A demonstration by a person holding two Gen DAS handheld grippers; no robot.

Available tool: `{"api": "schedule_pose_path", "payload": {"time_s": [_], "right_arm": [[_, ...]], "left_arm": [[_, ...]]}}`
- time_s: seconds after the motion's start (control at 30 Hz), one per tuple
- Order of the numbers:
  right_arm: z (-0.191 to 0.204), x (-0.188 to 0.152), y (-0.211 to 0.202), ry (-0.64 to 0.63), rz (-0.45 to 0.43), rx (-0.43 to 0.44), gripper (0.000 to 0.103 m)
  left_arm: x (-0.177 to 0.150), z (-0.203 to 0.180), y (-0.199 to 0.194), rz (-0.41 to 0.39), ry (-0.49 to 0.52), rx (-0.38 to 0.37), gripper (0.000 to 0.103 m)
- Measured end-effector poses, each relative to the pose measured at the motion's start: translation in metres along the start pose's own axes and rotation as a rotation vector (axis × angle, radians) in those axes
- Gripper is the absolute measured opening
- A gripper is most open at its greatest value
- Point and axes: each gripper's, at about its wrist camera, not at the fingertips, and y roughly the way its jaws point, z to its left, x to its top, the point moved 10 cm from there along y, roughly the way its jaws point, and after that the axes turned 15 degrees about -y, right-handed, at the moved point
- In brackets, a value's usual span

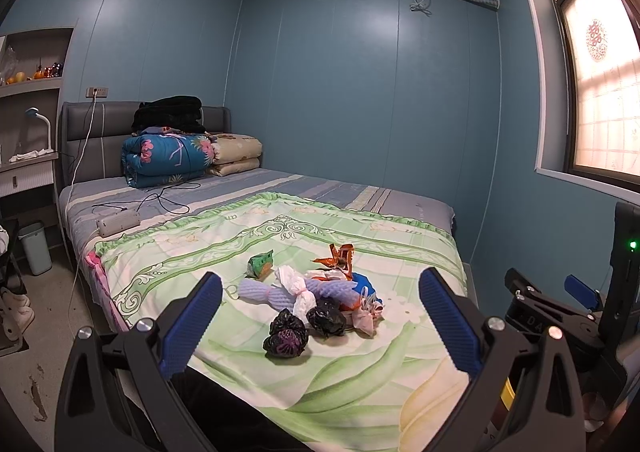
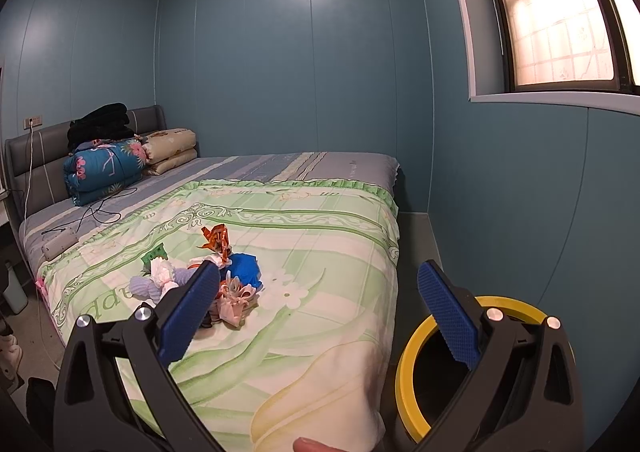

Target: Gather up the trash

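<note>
Scanning left to right: left gripper (image 1: 320,326) wide open, holding nothing, hovering just short of the trash pile (image 1: 316,300) on the green quilt (image 1: 360,364); right gripper (image 2: 318,316) equally wide, empty; yellow-rimmed bin (image 2: 404,372) on the floor just beside the bed, apparently bare inside; judged at start, whole pile uncollected.

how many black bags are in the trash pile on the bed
2. One black bag lies at the near edge of the pile; the other sits just right of it and behind, beside the pink wrapper. The pile may hide more; the right view blocks them.
</note>
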Motion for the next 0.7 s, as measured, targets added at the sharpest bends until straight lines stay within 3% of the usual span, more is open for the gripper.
{"api": "schedule_pose_path", "payload": {"time_s": [0.7], "right_arm": [[-0.0004, -0.0035, 0.0051, 0.005, 0.009, 0.004, 0.095]], "left_arm": [[-0.0002, 0.0008, -0.0045, 0.002, 0.004, -0.009, 0.095]]}}
